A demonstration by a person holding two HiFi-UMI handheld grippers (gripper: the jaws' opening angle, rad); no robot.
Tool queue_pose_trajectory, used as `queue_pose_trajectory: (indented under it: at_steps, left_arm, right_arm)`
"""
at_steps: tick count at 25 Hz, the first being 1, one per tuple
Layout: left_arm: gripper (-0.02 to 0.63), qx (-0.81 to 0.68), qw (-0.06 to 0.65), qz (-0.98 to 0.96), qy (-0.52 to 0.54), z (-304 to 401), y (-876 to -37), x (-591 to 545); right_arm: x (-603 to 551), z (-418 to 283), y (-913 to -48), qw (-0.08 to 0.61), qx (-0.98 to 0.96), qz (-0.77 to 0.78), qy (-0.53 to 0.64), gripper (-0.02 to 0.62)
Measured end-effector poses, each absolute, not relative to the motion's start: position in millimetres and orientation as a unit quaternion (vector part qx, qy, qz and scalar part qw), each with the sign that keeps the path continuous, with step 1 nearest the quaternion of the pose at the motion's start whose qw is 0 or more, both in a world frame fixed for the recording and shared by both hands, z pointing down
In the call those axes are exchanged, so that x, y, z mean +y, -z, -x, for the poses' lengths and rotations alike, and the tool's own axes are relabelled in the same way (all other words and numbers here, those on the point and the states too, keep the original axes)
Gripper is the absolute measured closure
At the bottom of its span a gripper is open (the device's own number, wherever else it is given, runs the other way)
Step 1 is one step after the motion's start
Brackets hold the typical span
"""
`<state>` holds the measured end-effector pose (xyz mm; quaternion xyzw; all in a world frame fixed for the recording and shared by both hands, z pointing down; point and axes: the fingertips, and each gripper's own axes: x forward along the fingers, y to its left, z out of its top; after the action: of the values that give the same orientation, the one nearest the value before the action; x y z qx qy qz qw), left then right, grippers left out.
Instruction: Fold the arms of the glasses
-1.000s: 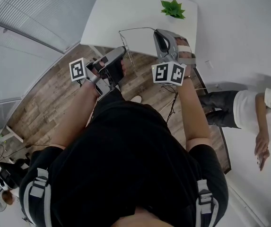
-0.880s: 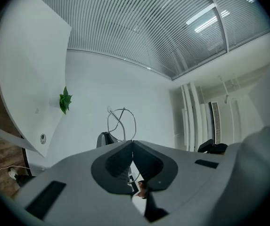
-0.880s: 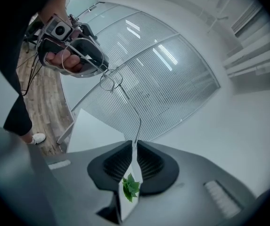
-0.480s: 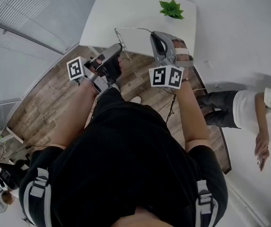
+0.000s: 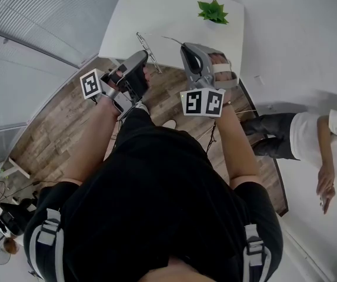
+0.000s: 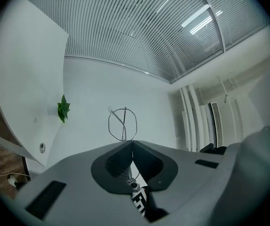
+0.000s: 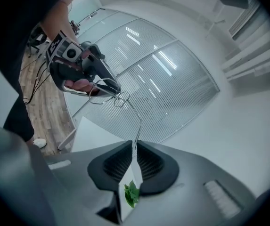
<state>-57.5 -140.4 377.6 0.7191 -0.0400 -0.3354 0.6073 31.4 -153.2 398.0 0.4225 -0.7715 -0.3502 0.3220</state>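
Thin wire glasses [image 5: 146, 47] hang in the air over the near edge of the white table [image 5: 156, 10], held from both sides. My left gripper [image 5: 140, 56] is shut on the frame beside a lens. In the left gripper view one round rim [image 6: 123, 124] stands just beyond the closed jaws of the left gripper [image 6: 131, 144]. My right gripper [image 5: 183, 47] is shut on the end of one arm. In the right gripper view that wire arm [image 7: 137, 126] runs from the right gripper [image 7: 135, 145] up to the lenses [image 7: 118, 98], which sit by the left gripper [image 7: 107, 84].
A small green plant [image 5: 213, 10] stands at the table's far side. Wooden floor [image 5: 68, 116] lies below my hands. Another person [image 5: 315, 134] sits on the floor at the right.
My right gripper has moved left toward the left gripper, swinging the held arm inward. The glasses now look narrower in the head view. Both hands sit slightly higher in that view.
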Motion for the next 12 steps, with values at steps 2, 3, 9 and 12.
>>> queue_pose_trajectory:
  at_steps: [2,3,9,12]
  left_arm:
    - [0.595,-0.042,0.607,-0.719,0.337,59,-378,-144]
    - [0.595,-0.043,0.606,-0.719,0.337,59,-378,-145]
    - [0.595,-0.047,0.604,-0.718,0.342,63,-376,-151]
    - [0.595,-0.048,0.602,-0.719,0.344,65,-374,-154]
  right_arm:
    - [-151,-28,-398,0.321,-0.774,-0.418,0.351,0.555]
    - [-150,-26,-399,0.32,-0.775,-0.416,0.352,0.555]
    - [-142,-16,-396,0.312,-0.782,-0.409,0.351,0.555]
    - [-138,-9,-393,0.307,-0.786,-0.405,0.352,0.557]
